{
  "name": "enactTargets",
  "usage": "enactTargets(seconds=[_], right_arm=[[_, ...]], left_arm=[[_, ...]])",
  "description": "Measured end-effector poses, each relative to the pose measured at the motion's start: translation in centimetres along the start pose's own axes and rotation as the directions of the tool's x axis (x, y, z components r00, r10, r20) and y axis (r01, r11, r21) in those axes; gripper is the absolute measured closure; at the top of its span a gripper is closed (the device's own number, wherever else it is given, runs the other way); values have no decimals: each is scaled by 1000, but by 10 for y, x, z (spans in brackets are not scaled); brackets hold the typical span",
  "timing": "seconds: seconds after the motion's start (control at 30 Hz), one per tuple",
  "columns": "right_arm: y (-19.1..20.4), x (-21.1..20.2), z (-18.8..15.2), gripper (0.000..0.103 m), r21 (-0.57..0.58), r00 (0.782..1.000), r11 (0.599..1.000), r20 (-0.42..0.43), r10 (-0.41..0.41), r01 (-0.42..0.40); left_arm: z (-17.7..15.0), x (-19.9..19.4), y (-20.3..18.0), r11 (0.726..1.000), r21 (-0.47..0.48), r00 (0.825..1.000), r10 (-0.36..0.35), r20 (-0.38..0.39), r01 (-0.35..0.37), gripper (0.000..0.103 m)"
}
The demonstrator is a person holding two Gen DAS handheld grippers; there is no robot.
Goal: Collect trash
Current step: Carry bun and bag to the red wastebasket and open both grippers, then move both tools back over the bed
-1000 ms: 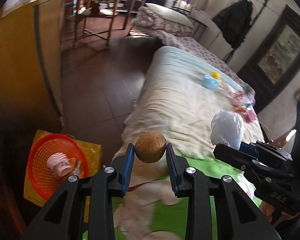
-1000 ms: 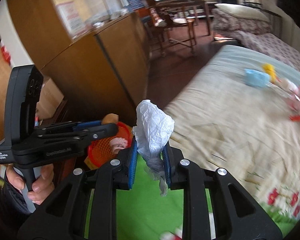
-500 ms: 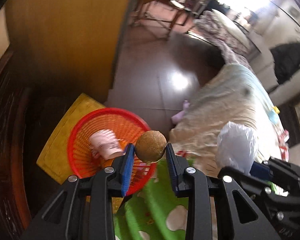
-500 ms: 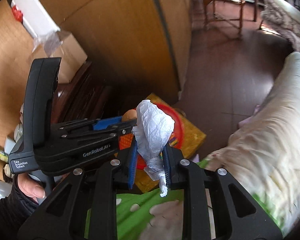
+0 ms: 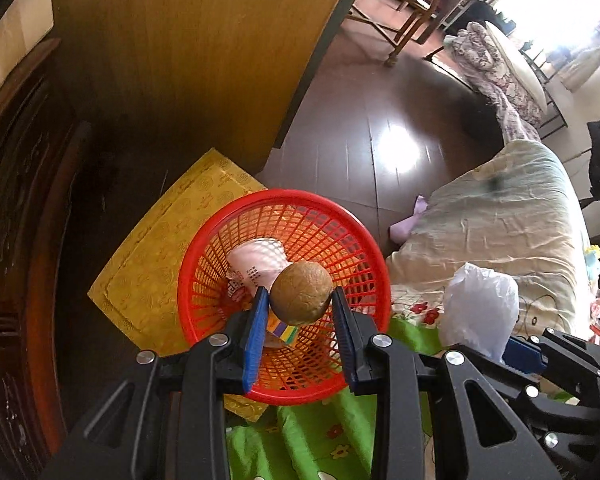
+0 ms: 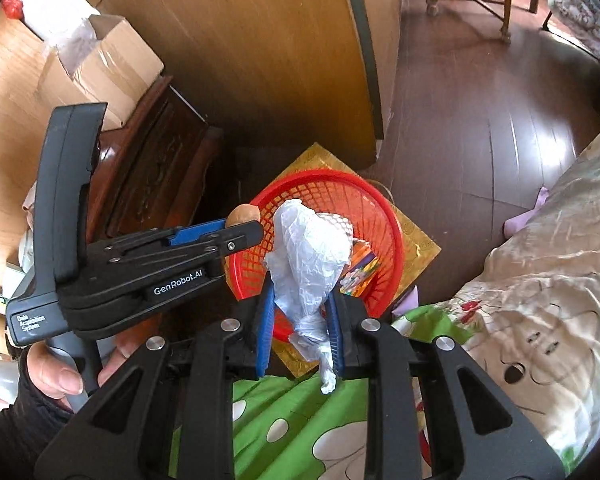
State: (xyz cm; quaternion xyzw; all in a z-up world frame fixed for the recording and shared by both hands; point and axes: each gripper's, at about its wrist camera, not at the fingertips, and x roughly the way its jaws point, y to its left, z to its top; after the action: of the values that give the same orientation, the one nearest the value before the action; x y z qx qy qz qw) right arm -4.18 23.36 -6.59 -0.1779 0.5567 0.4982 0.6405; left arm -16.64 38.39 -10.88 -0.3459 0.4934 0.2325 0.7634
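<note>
**Both tongs loaded over the red basket**

Your left tongs [image 5: 300, 300] are clenched on a brown round husk [image 5: 301, 293], held above the red basket [image 5: 204, 248], which sits on a yellow box [image 5: 148, 272] on the floor beside the bed [image 5: 500, 232]. Your right tongs [image 6: 300, 304] pinch a crumpled white plastic bag [image 6: 310, 248] near the basket's rim. A pink cup [image 5: 256, 258] and colourful wrappers [image 6: 358, 272] lie inside the basket.

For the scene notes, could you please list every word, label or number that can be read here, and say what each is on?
"GenRobot.AI": white, on the side of the left gripper.
"Data Acquisition System": white, on that gripper's rear end, small, just legible.
Dark print on the pink cup in the red basket: too small to read.
Embossed signs on the yellow box: unreadable.
</note>
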Motion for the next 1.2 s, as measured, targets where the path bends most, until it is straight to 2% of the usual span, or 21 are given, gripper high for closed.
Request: enactTargets(seconds=[0.2,0.27,0.33,0.4,0.57,0.77,0.83,0.93,1.0,1.2], right_arm=[[-4,14,1,74,12,1000,1000,-17,20,-19],[-7,15,3,57,34,1000,999,-10,24,-24],[-8,13,3,52,40,999,999,3,34,-34],[-9,12,2,51,39,999,998,10,43,-43],[-15,8,0,51,66,999,997,20,48,-49],[-24,-2,-2,44,113,997,992,61,52,-59],[-25,-5,-4,42,116,997,992,71,41,-49],[-27,-17,-7,32,137,991,990,122,-58,41],[-32,-26,-8,31,163,986,986,158,-54,28],[-40,-63,-23,29,199,963,979,252,-96,45]], left_arm=[[1,9,4,1000,-19,1000,20,-17,-20,71],[1,11,5,999,-30,999,31,-19,-32,69],[2,11,7,999,-44,999,29,-28,-30,65],[2,11,10,998,-55,999,37,-26,-38,58],[1,7,8,997,-59,999,42,-24,-43,52],[-2,6,-1,998,-41,998,41,-40,-43,50],[-2,4,-4,998,-36,998,42,-37,-43,48],[-2,-4,-7,998,-35,999,43,-23,-44,38],[-1,-8,-9,998,-40,999,42,-19,-43,34],[0,-22,-18,999,-42,999,27,-17,-27,29]])
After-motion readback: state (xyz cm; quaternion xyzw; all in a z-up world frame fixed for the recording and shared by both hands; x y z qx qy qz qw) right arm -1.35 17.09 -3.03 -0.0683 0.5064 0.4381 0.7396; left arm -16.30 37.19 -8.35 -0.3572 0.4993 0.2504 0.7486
